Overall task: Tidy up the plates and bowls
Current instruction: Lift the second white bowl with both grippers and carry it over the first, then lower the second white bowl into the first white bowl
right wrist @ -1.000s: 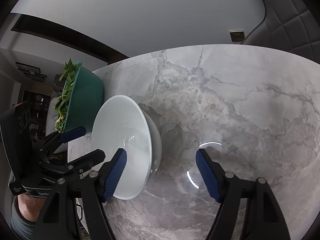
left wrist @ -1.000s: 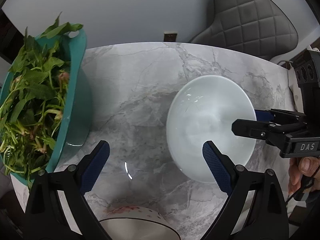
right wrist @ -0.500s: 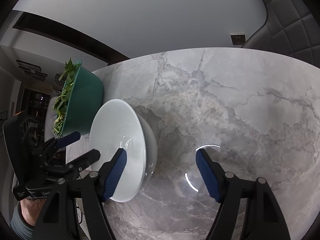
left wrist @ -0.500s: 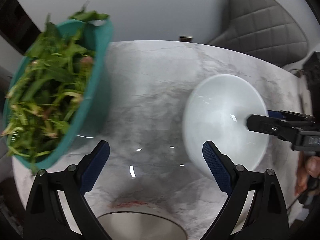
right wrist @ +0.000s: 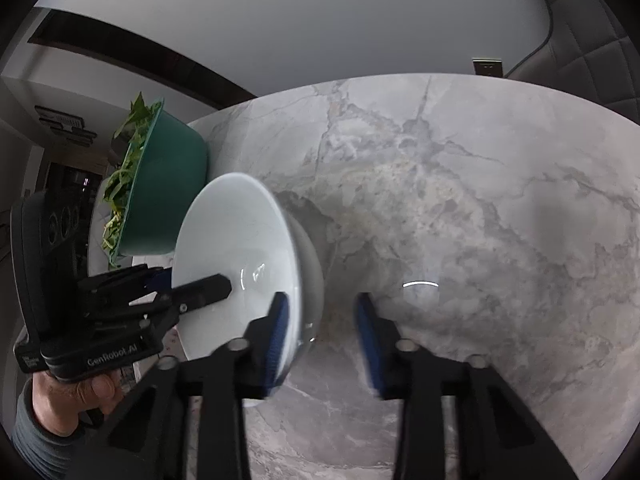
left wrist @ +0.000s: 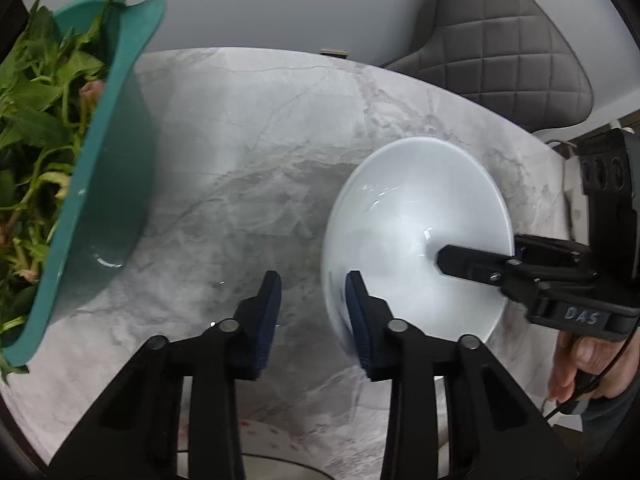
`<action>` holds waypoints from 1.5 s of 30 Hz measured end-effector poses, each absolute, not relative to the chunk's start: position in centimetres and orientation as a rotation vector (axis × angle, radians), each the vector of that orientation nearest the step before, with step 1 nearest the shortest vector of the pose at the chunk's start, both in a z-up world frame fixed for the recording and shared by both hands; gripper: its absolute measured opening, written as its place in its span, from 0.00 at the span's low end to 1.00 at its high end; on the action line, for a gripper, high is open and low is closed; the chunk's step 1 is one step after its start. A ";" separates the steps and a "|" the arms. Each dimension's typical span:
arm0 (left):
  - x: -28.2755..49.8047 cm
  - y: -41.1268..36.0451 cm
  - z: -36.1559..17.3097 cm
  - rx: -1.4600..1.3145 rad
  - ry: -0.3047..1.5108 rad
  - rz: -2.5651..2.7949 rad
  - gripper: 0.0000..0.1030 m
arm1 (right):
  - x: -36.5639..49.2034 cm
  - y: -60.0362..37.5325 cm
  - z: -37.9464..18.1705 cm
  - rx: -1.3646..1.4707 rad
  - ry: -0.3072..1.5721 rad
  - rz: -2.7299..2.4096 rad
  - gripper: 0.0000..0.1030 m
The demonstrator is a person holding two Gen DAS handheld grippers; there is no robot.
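Observation:
A large white bowl [left wrist: 416, 236] sits on the grey marble table [left wrist: 248, 168], and also shows in the right wrist view [right wrist: 236, 256]. My left gripper [left wrist: 312, 312] straddles its near rim, one finger inside and one outside, jaws narrowed around the rim with a gap still showing. My right gripper [right wrist: 320, 328] straddles the opposite rim the same way, its left finger [right wrist: 276, 332] inside the bowl. In the left wrist view the right gripper's finger [left wrist: 472, 264] reaches over the bowl's far rim.
A teal bowl [left wrist: 108, 184] full of green leafy vegetables stands at the left, seen too in the right wrist view [right wrist: 168, 196]. A patterned white dish [left wrist: 272, 440] lies under the left gripper. A grey quilted chair [left wrist: 496, 52] stands behind the table.
Both grippers have narrowed from wide open to partly closed around opposite rims of the white bowl. The left gripper has moved right, toward the bowl.

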State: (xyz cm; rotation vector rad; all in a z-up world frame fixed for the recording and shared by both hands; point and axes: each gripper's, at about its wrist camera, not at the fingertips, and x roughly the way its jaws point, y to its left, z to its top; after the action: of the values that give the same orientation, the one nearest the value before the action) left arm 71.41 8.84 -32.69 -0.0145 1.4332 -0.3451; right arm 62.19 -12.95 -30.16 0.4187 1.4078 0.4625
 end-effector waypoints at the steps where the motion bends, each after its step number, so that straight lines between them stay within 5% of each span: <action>1: 71.4 8.5 -32.7 -0.014 1.433 -0.357 0.21 | 62.2 -12.8 -30.0 0.425 1.404 0.477 0.20; 3: 71.2 7.7 -32.7 -0.018 1.440 -0.381 0.09 | 62.2 -12.3 -29.7 0.397 1.403 0.471 0.19; 24: 68.1 8.4 -27.4 -0.059 1.411 -0.445 0.06 | 59.3 -13.2 -26.0 0.391 1.386 0.446 0.11; 36: 58.8 7.6 -21.9 -0.065 1.381 -0.509 0.06 | 51.5 -13.3 -20.1 0.343 1.379 0.476 0.13; 45: 49.6 6.6 -22.8 -0.088 1.428 -0.512 0.06 | 44.5 -13.4 -19.3 0.292 1.424 0.483 0.14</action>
State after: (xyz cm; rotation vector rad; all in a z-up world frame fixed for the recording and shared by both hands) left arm 49.60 6.62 -22.80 -0.0878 1.4280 -0.5117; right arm 44.55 -13.42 -19.29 0.2915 1.4239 0.4830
